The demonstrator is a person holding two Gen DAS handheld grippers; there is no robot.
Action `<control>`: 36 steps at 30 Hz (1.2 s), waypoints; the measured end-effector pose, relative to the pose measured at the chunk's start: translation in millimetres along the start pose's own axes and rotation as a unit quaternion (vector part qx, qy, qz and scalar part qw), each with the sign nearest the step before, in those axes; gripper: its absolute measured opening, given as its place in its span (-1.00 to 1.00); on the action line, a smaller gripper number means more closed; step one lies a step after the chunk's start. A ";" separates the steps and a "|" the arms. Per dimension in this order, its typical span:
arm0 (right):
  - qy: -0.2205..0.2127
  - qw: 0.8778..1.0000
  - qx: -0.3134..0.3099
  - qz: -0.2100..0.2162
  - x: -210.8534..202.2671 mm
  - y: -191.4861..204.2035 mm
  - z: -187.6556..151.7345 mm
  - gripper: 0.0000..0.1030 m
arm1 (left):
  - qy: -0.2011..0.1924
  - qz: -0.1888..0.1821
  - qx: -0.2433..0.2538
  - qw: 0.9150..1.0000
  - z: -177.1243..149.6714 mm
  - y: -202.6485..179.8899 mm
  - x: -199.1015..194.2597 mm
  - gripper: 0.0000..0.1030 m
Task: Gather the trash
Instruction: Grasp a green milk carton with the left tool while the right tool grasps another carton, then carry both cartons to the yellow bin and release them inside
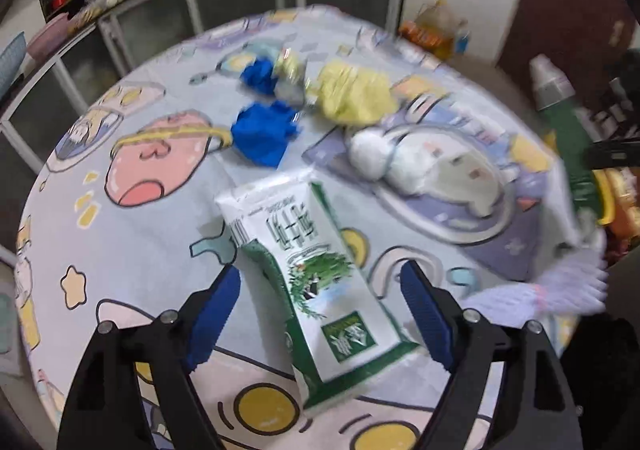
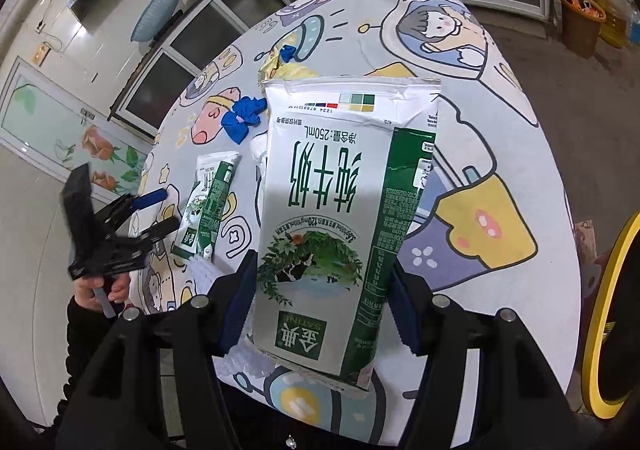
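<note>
- The left tool stands open astride a flattened milk carton lying on the tabletop, low centre of its view; neither pad touches it.
- The right tool grips a second milk carton, lifted, mid-frame.
- Risk: the flattened, slick carton could slide from the right pads, or the left tool could shove its carton instead of grasping it.
- The held carton reads "纯牛奶", "250mL", "SATINE", "金典".
- Blue wads and a yellow wrapper lie in the upper middle.
</note>
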State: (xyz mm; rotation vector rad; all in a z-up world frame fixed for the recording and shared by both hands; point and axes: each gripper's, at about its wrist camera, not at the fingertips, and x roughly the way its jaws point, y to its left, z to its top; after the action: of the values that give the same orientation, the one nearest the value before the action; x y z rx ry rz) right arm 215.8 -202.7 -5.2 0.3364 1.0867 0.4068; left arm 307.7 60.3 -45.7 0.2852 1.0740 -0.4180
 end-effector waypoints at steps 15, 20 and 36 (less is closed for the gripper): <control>-0.012 1.000 -0.003 0.018 -15.8 -10.6 -1.9 0.13 | 0.022 -0.005 -0.087 0.996 9.4 8.3 23.1 -0.01; -0.027 0.999 0.013 0.028 -26.8 -26.0 -1.5 0.13 | -0.001 -0.010 -0.091 0.996 20.2 6.1 -6.6 -0.01; -0.190 0.961 0.160 -0.121 -160.8 -181.6 -61.8 0.13 | -0.086 -0.150 0.050 0.984 115.2 -200.0 -19.6 0.00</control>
State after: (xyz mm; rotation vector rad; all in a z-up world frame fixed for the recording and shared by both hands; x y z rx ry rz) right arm 122.9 -434.5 11.1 0.5360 0.7988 -0.0574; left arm 297.7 -161.8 19.1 0.1722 0.9282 -0.7552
